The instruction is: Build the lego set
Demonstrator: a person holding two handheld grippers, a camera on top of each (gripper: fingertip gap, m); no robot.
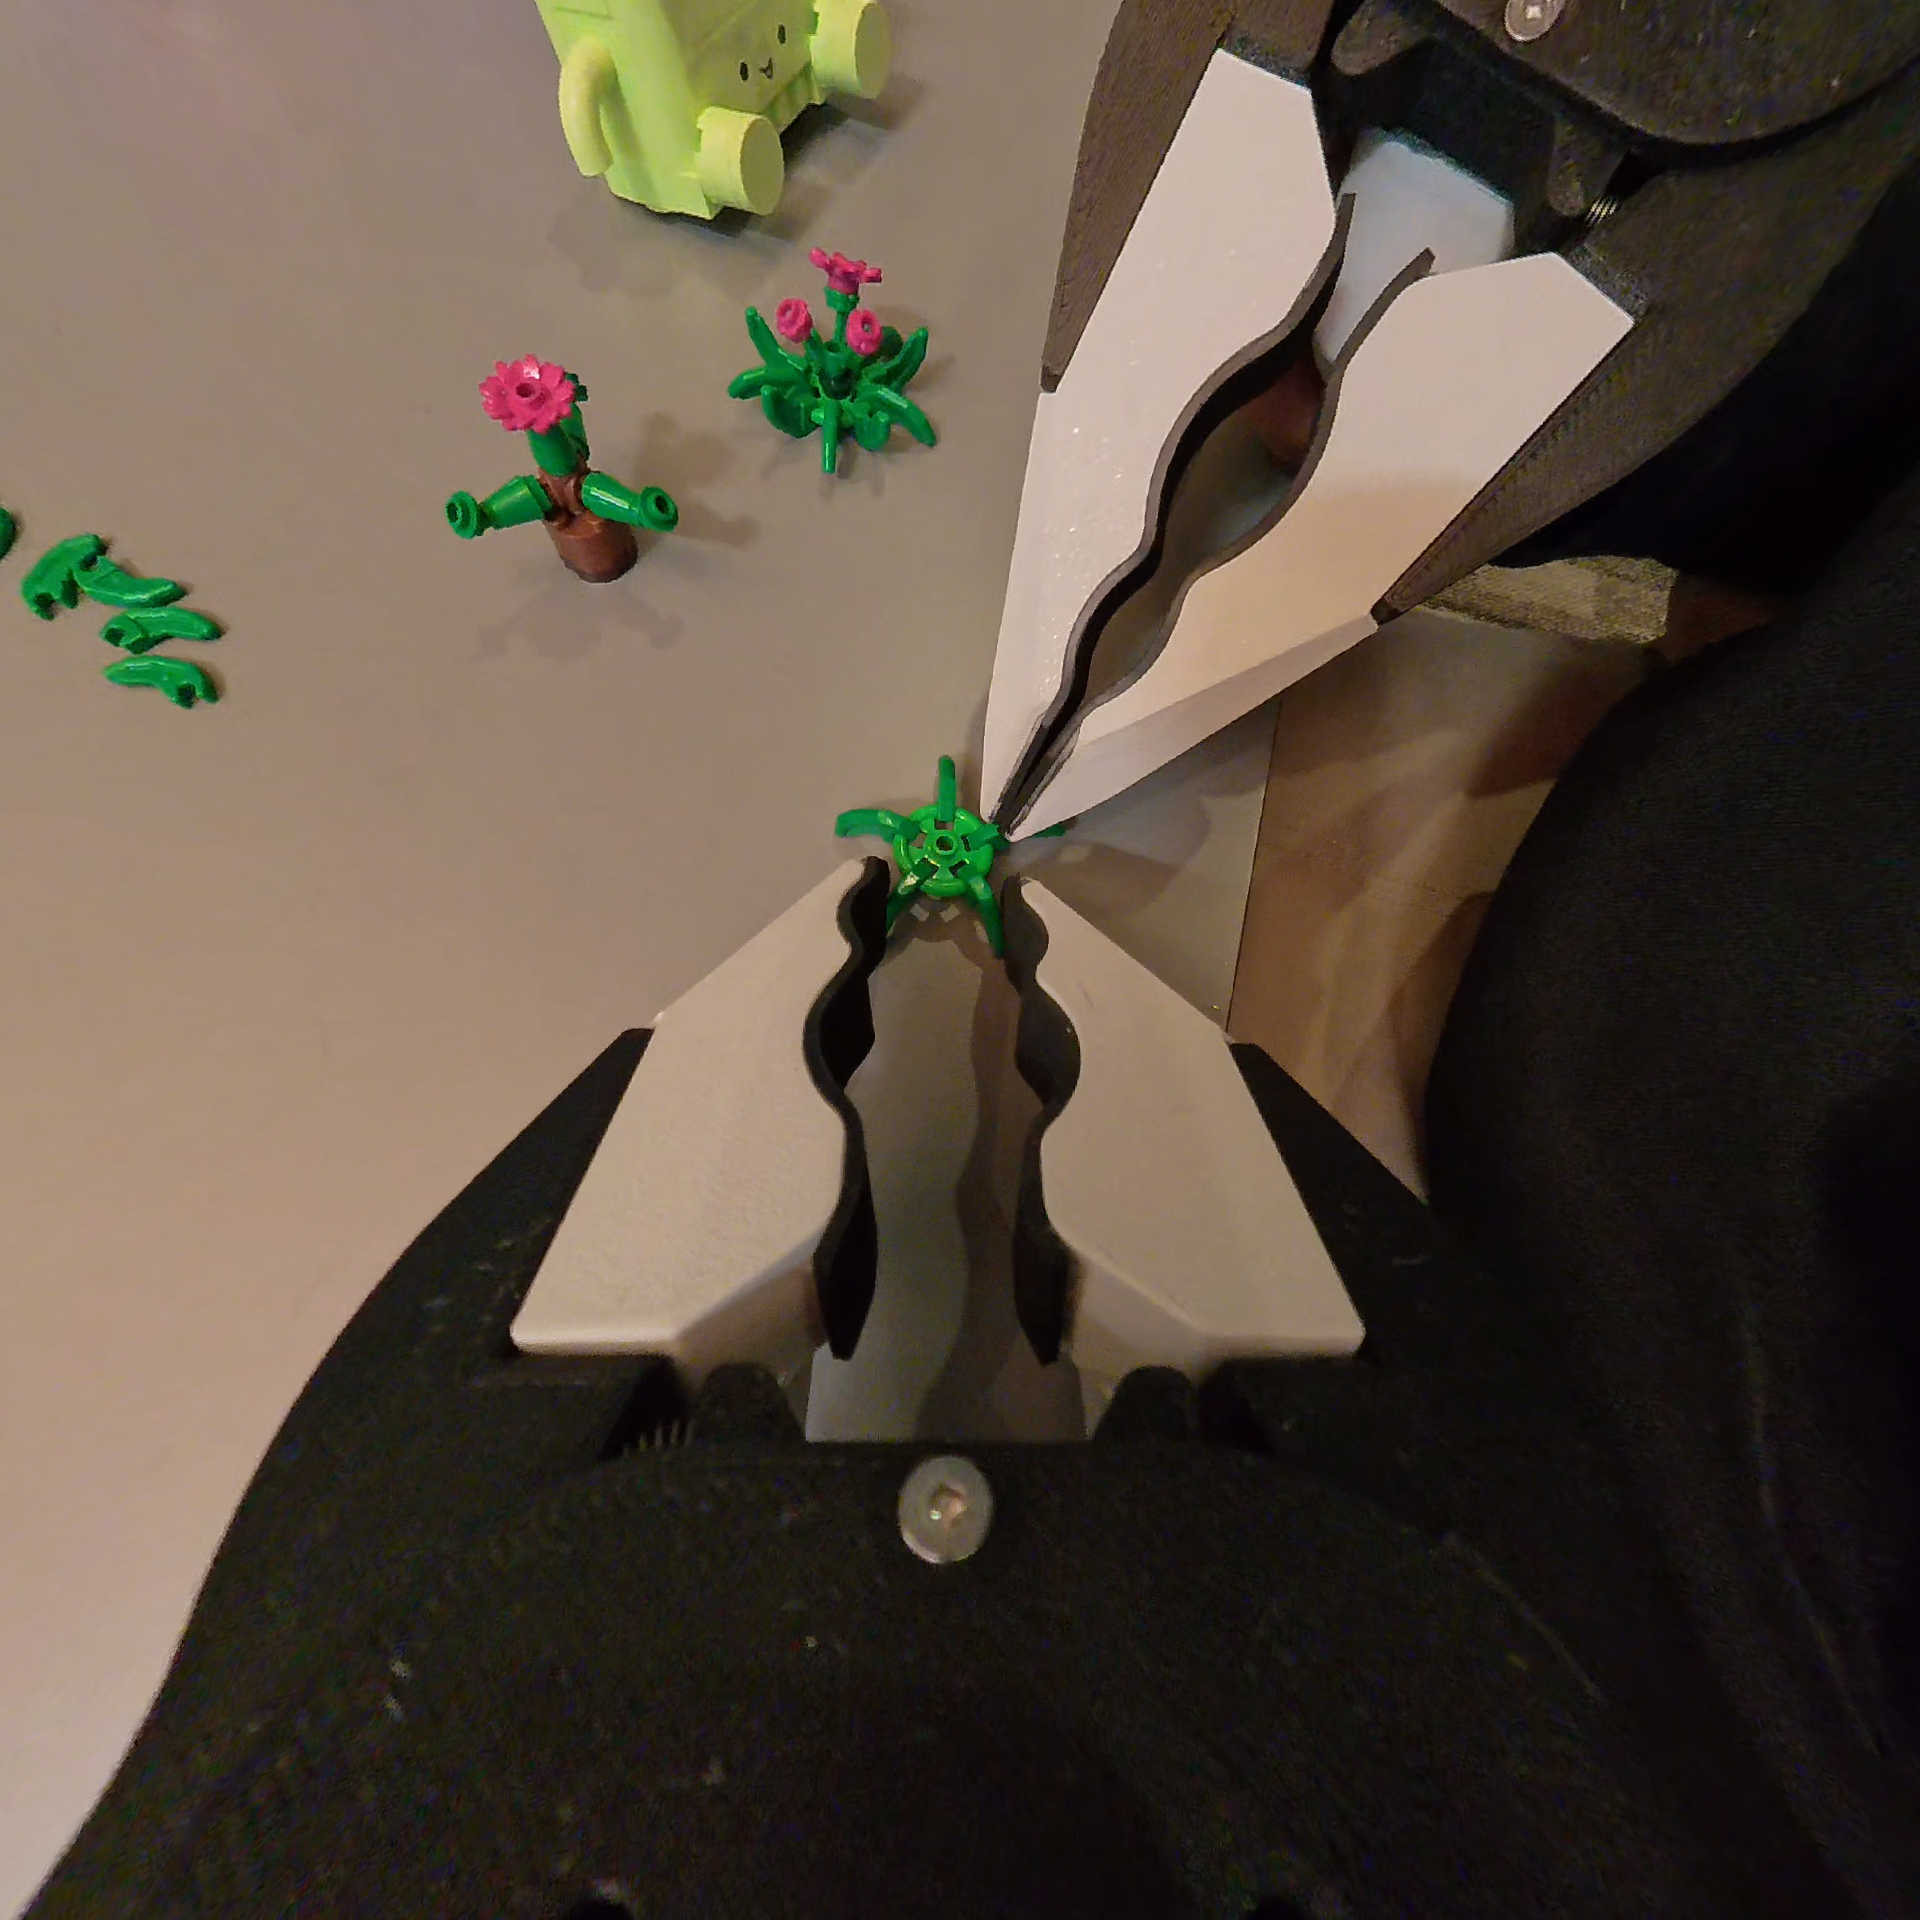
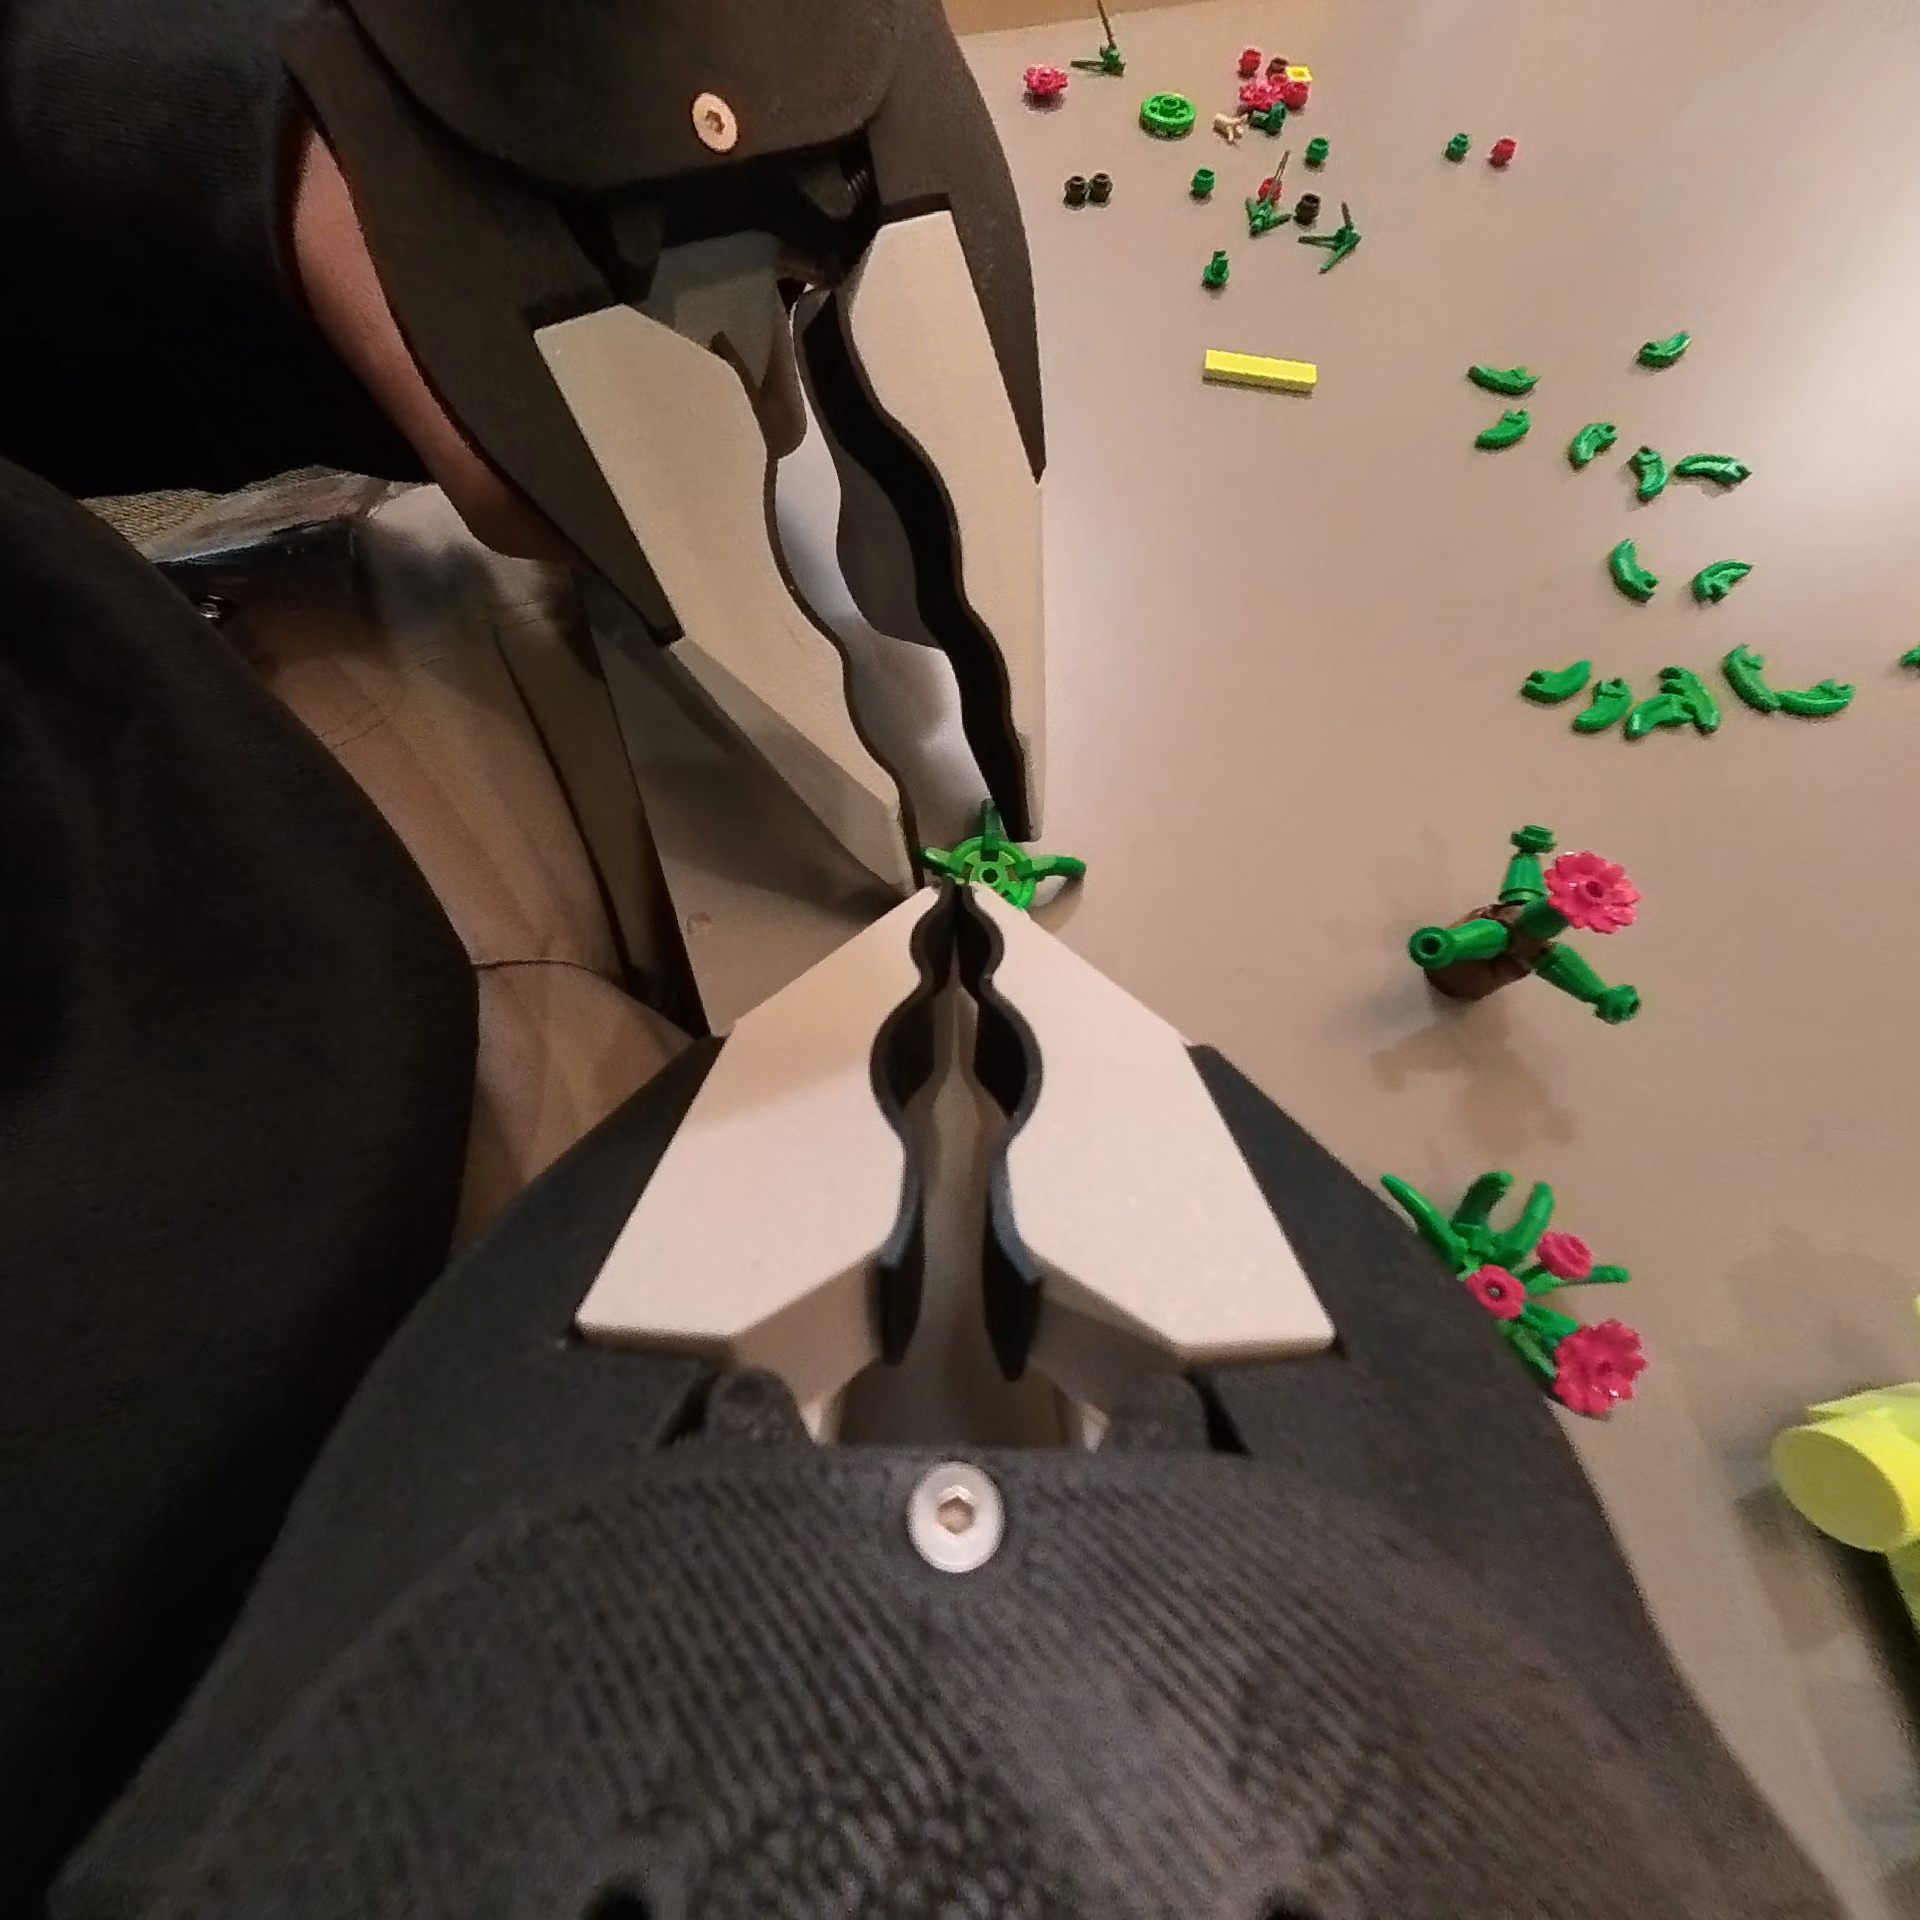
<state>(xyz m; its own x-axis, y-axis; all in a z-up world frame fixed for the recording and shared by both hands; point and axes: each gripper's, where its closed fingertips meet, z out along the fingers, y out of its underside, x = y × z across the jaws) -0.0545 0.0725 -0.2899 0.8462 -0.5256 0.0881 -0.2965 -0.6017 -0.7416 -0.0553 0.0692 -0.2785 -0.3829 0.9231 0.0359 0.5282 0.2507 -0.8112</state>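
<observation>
Nearest us in the left wrist view is our left hand-held gripper [image 1: 940,883], its two fingers set apart with the green spoked stem piece [image 1: 943,850] sitting between the tips. They seem to bracket the piece rather than squeeze it, so we would call this gripper released, or at most cradling loosely. From the upper right our right hand-held gripper [image 1: 1006,816] comes in tilted, its tips clenched together on one edge of that same stem piece — in the right wrist view the gap between its fingers closes to nothing at the tips [image 2: 954,896]. We judge the pairing is deliberate: one side steadies the small hub just above the counter [image 1: 312,935] near its front edge, while the other pinches a prong so the piece cannot spin while leaves go on.

Farther out stands a brown stump with green cones and a magenta flower [image 1: 551,478], upright and apart from everything, and beyond it a finished leafy plant with three pink blooms [image 1: 831,364] — both set clear, presumably to keep finished parts from being knocked. At the left edge lie loose curved green leaves [image 1: 125,623], the likely next parts to fit. Farthest back sits a lime-green toy figure [image 1: 717,94]. The right wrist view also shows a yellow flat bar [image 2: 1259,371] and scattered small pieces [image 2: 1268,104] at the far end of the counter.
</observation>
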